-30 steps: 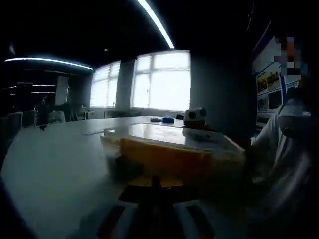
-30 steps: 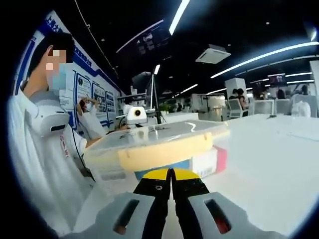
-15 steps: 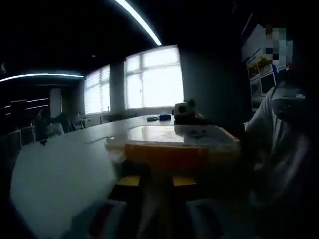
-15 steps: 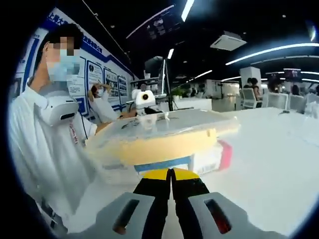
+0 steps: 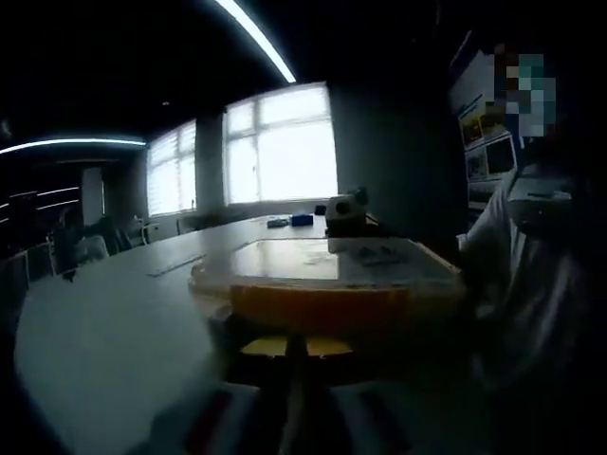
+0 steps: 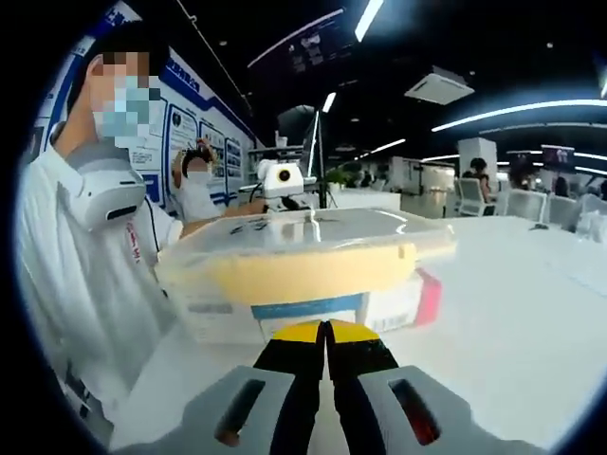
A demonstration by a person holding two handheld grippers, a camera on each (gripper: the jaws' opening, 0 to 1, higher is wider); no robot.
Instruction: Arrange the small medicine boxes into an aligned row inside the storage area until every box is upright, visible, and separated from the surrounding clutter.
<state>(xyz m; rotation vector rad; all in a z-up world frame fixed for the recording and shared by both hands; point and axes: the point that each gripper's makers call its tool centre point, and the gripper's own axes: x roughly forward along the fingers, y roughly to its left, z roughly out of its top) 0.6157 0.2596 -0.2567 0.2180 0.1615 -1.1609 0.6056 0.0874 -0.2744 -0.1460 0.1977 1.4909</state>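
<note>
**Both grippers held low against a clear storage bin, views drawn slightly closer**

In the right gripper view, the right gripper [image 6: 325,332] is seen with its yellow-tipped jaws pressed together, holding nothing, just before a medicine box [image 6: 308,314] with a blue stripe. The clear storage bin [image 6: 303,254] with its yellow band is framed more squarely than a second ago. In the dim left gripper view, the left gripper [image 5: 294,353] cannot be judged open or closed; the bin [image 5: 322,284] lies just beyond. No box has yet been lifted or aligned. A person in white [image 6: 81,256] is seated beside the white table [image 6: 493,313].
</note>
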